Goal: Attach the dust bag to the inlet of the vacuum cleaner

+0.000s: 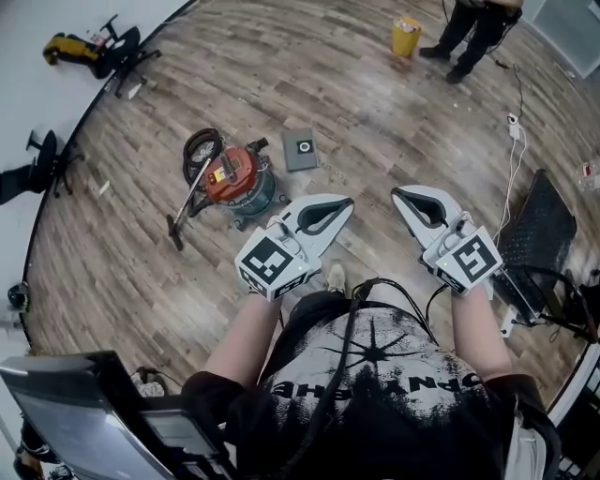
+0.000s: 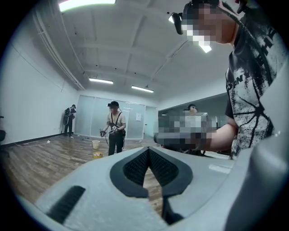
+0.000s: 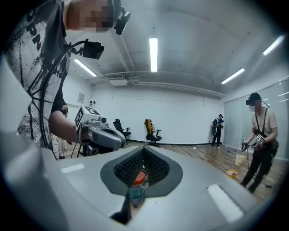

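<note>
one wide plank floor [image 1: 394,112] fills my head view, and everything sits on it. a person [image 1: 473,28] stands at the far edge, feet on the boards. the vacuum cleaner [image 1: 232,183] stands upright ahead and to the left of me, a red lid on a dark teal drum, with its hose [image 1: 202,145] looped over the top and the wand slanting down to the floor at its left. my left tongs [image 1: 348,202] and right tongs [image 1: 397,193] are held out side by side above the floor, well apart from the vacuum cleaner. each gripper view shows the ribbed pads pressed together at the tips with nothing gripped; through the gap behind the right pair's tips i see the red lid far off. the dust bag [image 1: 301,148], a flat grey square with a round opening, lies on the floor just beside the vacuum cleaner, on its far right side, with neither tongs near it. a small yellow bucket [image 1: 405,36] stands near the person's feet.
</note>
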Motion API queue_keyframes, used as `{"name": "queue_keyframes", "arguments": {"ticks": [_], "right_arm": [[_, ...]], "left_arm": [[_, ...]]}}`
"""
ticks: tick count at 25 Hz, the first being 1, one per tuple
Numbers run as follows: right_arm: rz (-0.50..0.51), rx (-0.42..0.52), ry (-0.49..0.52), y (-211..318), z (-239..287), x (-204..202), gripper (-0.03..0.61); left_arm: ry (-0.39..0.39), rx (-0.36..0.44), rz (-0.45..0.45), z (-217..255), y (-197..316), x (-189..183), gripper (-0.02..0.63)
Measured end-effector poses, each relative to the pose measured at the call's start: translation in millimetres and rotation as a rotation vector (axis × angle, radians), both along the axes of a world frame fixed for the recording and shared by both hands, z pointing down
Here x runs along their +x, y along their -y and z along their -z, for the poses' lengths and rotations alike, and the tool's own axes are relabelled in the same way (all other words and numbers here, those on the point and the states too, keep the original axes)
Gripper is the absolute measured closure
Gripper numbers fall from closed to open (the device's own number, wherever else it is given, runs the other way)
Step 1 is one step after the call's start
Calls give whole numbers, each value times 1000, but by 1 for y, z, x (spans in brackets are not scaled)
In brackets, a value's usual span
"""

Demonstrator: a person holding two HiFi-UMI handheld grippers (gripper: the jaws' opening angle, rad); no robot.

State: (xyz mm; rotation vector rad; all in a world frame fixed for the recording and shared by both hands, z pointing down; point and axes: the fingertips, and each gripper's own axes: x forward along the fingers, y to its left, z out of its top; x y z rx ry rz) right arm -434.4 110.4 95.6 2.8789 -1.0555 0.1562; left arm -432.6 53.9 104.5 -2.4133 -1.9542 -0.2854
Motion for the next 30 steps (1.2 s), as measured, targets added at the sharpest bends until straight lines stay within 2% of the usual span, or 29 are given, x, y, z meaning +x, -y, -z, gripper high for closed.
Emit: {"name": "queue_keyframes", "arguments": {"ticks": [4,6,9,13,17,23,30], "right_arm": [[-17,7,-52,6,5,52,574],[-32,-3,-28,7,-3,69,574],[-40,-5,-3,9,-7,91,574],[-28,-14,-55,14,3,113,574],[-47,-15,-26,1,0,129,574],[-16,-9,23,-22,-15,168,574],[120,3,39,-54,-28,236,574]], "left_arm": [[3,-6,-21,-6,4,46,614],[3,-10,-38,-10,4,64,614],[7,-14,-60,-11,-1,88,614],[18,-30,-74,-10,-6,110,614],[25,-39,-75,-10,-13,129,614],[38,-22,-34,-21,-29,166,614],[79,-1,103,-39,-61,233,614]]}}
